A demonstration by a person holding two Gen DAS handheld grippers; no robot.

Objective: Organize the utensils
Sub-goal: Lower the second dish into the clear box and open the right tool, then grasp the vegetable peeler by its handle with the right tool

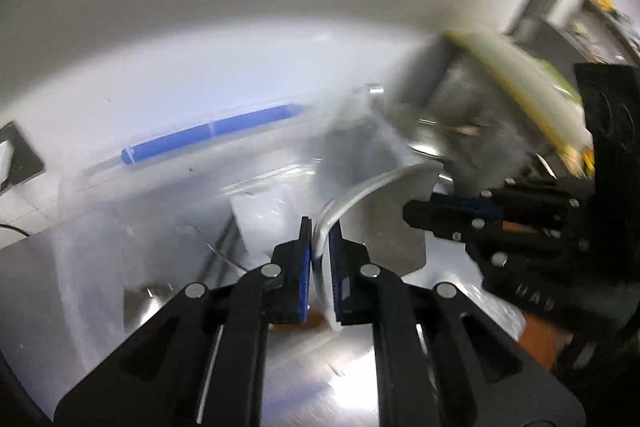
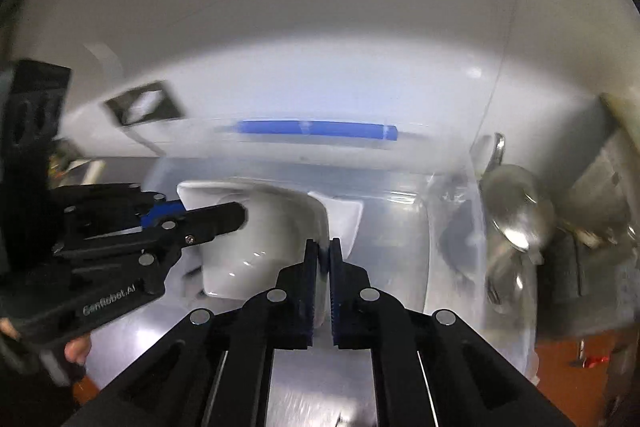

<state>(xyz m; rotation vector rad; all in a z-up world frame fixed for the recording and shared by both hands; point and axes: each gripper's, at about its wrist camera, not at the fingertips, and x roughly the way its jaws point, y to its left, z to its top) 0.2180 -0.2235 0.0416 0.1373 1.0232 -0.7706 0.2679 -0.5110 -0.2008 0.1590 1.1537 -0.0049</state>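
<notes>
Before you lies a brushed metal work surface (image 1: 312,379), seen also from the right wrist (image 2: 320,395), with glare on it. On it stands a clear plastic storage box (image 1: 96,235) (image 2: 452,227) with a blue latch (image 1: 208,135) (image 2: 316,128) along its far rim. Just beside the box, on your right, lie blurred metal spoons (image 2: 516,223). Whether they touch its wall cannot be told.

A plain white wall (image 2: 320,7) rises behind the steel counter (image 1: 312,379).

The only legible text, "GenRobot.AI", stands on the left claw (image 2: 236,213) body's black side.
</notes>
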